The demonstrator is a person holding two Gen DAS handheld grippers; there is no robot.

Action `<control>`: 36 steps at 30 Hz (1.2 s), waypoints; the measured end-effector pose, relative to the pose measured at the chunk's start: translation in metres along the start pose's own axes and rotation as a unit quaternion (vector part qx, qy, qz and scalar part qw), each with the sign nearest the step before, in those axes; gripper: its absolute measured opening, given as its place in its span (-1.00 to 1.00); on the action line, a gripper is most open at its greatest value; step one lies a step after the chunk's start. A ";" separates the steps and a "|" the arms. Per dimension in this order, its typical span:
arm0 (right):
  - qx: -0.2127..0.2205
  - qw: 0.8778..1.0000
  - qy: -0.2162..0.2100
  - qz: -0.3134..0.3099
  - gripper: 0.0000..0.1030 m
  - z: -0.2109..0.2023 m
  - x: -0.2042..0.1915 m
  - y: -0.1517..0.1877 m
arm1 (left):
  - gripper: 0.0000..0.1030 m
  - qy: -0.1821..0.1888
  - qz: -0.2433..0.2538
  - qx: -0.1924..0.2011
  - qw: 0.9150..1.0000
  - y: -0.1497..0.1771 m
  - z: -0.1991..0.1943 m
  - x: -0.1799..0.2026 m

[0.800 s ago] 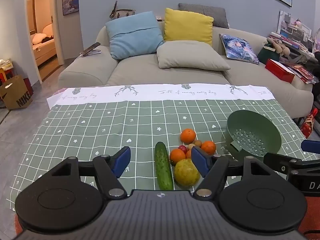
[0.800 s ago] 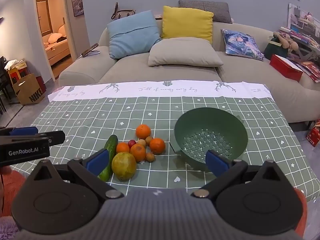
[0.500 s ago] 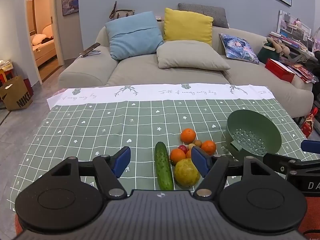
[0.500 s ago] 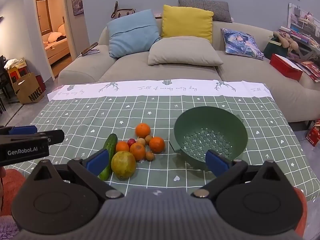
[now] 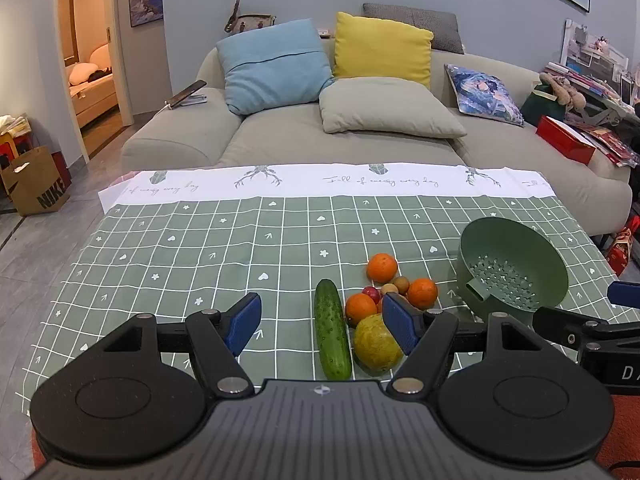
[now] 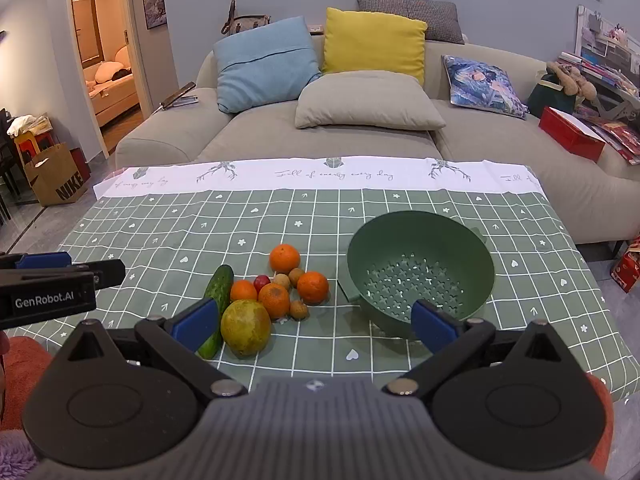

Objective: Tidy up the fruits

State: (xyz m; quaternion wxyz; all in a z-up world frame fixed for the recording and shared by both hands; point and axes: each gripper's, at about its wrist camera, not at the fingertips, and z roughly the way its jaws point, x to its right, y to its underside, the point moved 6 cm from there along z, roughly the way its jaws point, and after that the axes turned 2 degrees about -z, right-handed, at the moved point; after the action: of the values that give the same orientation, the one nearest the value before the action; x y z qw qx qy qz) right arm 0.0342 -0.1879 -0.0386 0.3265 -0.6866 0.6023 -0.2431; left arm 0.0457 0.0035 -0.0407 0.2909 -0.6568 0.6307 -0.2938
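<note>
A pile of fruit lies on the green checked tablecloth (image 6: 168, 236): a cucumber (image 5: 332, 330) (image 6: 216, 304), a yellow-green round fruit (image 5: 376, 344) (image 6: 245, 327), several oranges (image 6: 284, 258) (image 5: 382, 267), a small red fruit (image 6: 262, 280) and small brown fruits (image 6: 299, 309). A green colander (image 6: 420, 272) (image 5: 516, 268) stands to the right of the pile, empty. My left gripper (image 5: 320, 322) is open and empty, held above the table's near edge in front of the cucumber. My right gripper (image 6: 314, 322) is open and empty, in front of the pile and the colander.
A beige sofa (image 5: 360, 136) with blue, yellow and grey cushions stands behind the table. A red box (image 6: 570, 134) and clutter lie at the right. A paper bag (image 5: 36, 188) stands on the floor at the left, near a doorway.
The right wrist view has shifted slightly, with the table a little lower and closer. The left gripper and all the fruit have stayed put.
</note>
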 end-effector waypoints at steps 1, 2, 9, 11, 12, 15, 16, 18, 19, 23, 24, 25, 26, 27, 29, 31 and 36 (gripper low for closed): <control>0.000 1.000 0.000 0.000 0.91 0.000 0.000 0.000 | 0.58 0.000 0.000 0.000 1.000 0.000 0.000 0.000; 0.000 1.000 0.000 0.000 0.91 0.000 0.000 0.000 | 0.58 0.000 0.000 0.000 1.000 0.000 0.000 0.000; -0.001 1.000 0.000 0.000 0.91 -0.001 0.000 0.000 | 0.58 -0.002 -0.001 -0.002 1.000 0.001 -0.001 -0.001; -0.001 1.000 0.001 0.000 0.91 0.000 0.000 0.000 | 0.58 -0.002 -0.001 -0.002 1.000 0.000 -0.001 -0.001; -0.001 1.000 0.001 0.000 0.91 0.000 0.000 0.000 | 0.58 -0.002 -0.001 -0.002 1.000 0.000 -0.001 -0.001; -0.001 1.000 0.001 0.000 0.91 0.000 0.000 0.000 | 0.58 -0.002 -0.001 -0.002 1.000 0.000 -0.001 -0.001; -0.001 1.000 0.001 -0.001 0.91 0.000 0.000 0.000 | 0.58 -0.002 -0.001 -0.002 1.000 0.000 -0.001 -0.001; 0.000 1.000 0.001 -0.001 0.91 0.000 0.001 0.000 | 0.58 -0.002 -0.002 -0.002 1.000 0.001 -0.001 -0.002; 0.000 1.000 0.001 -0.001 0.91 0.000 0.001 0.000 | 0.58 -0.003 -0.003 -0.003 1.000 0.001 -0.001 -0.003; 0.000 1.000 0.001 -0.002 0.91 0.000 0.002 -0.001 | 0.58 -0.003 -0.004 -0.004 1.000 0.002 0.000 -0.004; 0.000 1.000 0.001 -0.002 0.91 0.000 0.002 -0.001 | 0.58 -0.003 -0.003 -0.004 1.000 0.002 0.000 -0.004; 0.000 1.000 0.001 -0.002 0.91 -0.001 0.002 -0.001 | 0.58 -0.003 -0.003 -0.004 1.000 0.002 -0.001 -0.005; 0.000 1.000 0.001 -0.002 0.91 -0.001 0.001 -0.001 | 0.58 -0.003 -0.003 -0.003 1.000 0.002 -0.001 -0.005; 0.000 1.000 0.001 -0.002 0.91 -0.001 0.001 -0.001 | 0.58 -0.004 -0.003 -0.003 1.000 0.002 0.000 -0.004; 0.000 1.000 0.002 -0.004 0.91 0.000 0.000 -0.001 | 0.58 -0.005 -0.003 -0.005 1.000 0.002 0.001 -0.005; -0.001 1.000 0.002 -0.004 0.91 0.000 0.000 -0.001 | 0.58 -0.006 -0.004 -0.007 1.000 0.002 0.001 -0.004; -0.001 1.000 0.003 -0.004 0.91 0.000 -0.001 -0.001 | 0.58 -0.007 -0.004 -0.009 1.000 0.001 0.000 -0.003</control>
State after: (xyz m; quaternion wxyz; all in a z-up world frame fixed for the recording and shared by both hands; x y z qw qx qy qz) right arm 0.0351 -0.1865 -0.0378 0.3231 -0.6882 0.6011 -0.2462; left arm 0.0450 0.0064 -0.0420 0.2880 -0.6638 0.6288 -0.2845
